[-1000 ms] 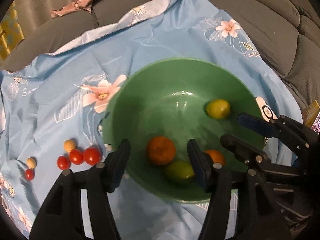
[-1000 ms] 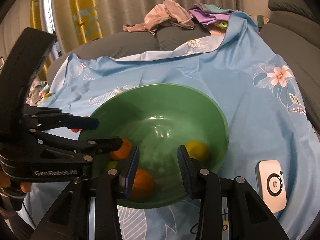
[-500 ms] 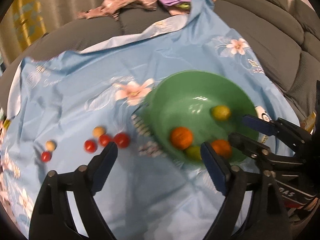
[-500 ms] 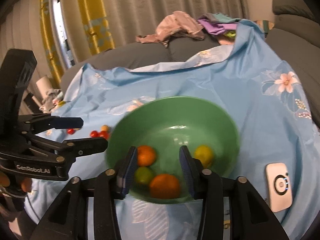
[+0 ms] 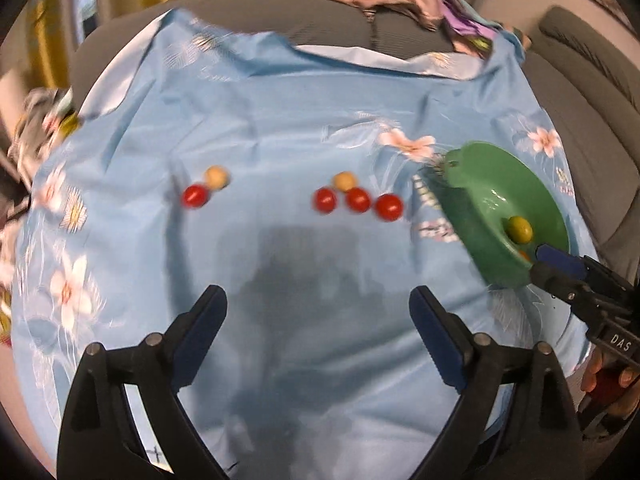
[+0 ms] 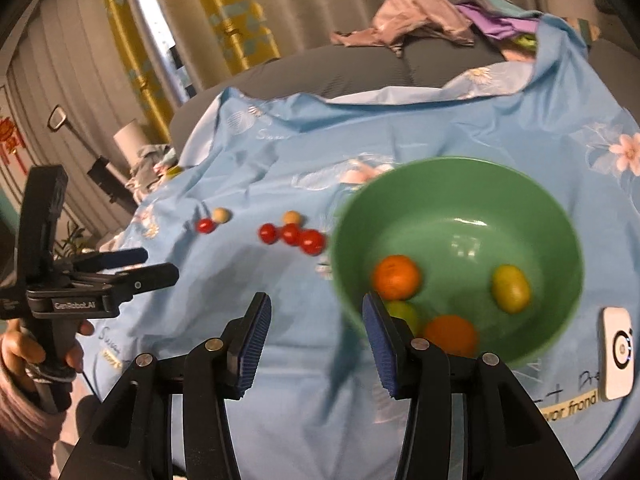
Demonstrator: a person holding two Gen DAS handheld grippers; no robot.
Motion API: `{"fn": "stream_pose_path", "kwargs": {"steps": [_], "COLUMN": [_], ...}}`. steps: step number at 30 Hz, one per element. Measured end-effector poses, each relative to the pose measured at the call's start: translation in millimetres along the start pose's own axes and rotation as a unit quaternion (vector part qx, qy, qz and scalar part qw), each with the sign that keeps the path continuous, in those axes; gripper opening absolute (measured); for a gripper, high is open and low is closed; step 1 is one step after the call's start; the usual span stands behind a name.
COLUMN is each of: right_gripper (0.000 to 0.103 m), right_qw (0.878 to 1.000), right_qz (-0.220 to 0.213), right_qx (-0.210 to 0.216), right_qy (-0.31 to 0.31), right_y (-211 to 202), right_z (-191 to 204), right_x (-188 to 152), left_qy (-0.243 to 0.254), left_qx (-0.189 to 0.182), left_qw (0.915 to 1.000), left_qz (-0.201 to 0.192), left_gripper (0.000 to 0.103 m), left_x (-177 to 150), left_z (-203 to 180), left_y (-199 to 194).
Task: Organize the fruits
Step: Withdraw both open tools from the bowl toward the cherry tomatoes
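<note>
A green bowl (image 6: pixel 460 208) on the blue flowered cloth (image 5: pixel 280 128) holds two oranges (image 6: pixel 396 277), a green fruit (image 6: pixel 405 312) and a yellow-green fruit (image 6: pixel 511 288). Left of the bowl lie three red cherry tomatoes (image 5: pixel 358 200) and a tan ball (image 5: pixel 344 181). Farther left sit another tomato (image 5: pixel 195 196) and another tan ball (image 5: pixel 217 177). My left gripper (image 5: pixel 318 300) hovers over bare cloth short of the tomatoes, its jaws opening wide with nothing between them. My right gripper (image 6: pixel 316 312) is open and empty at the bowl's near left rim.
A white device (image 6: pixel 618 354) lies on the cloth right of the bowl. Crumpled clothes (image 6: pixel 420 20) are piled on the grey sofa (image 5: pixel 580 120) behind. Yellow curtains hang at the back left. A person's hand (image 6: pixel 24 352) grips the left gripper's handle.
My left gripper swung left from over the bowl to the bare cloth and its jaws spread wide. The right gripper drew back to the left and its jaws widened a little.
</note>
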State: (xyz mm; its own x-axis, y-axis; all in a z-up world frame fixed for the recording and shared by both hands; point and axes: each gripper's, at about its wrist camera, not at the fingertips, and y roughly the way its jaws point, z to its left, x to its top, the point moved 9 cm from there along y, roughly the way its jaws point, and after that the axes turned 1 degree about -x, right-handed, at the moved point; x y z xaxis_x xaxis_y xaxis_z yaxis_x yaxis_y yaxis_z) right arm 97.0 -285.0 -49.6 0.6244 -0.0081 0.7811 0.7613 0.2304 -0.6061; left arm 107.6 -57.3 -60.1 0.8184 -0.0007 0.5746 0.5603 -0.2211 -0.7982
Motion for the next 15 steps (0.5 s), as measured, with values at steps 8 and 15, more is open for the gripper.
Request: {"fn": "stream_pose_path", "kwargs": {"steps": [8,15], "right_gripper": [0.048,0.048], "right_qw": [0.999,0.997], "right_qz": [0.026,0.053], "right_qx": [0.014,0.012], "right_qy": [-0.042,-0.056], "right_y": [16,37], "right_z": [47,67], "right_x": [0,0], "left_qy": [-0.053,-0.083], "left_qx": [-0.022,-0.033], "left_qw": [0.9983,0.996], "left_qz": [-0.011,-0.009], "left_gripper": [0.093,0.093], "left_x": [-30,-42], "left_z": [44,70], "left_y": [-16,-13]}}
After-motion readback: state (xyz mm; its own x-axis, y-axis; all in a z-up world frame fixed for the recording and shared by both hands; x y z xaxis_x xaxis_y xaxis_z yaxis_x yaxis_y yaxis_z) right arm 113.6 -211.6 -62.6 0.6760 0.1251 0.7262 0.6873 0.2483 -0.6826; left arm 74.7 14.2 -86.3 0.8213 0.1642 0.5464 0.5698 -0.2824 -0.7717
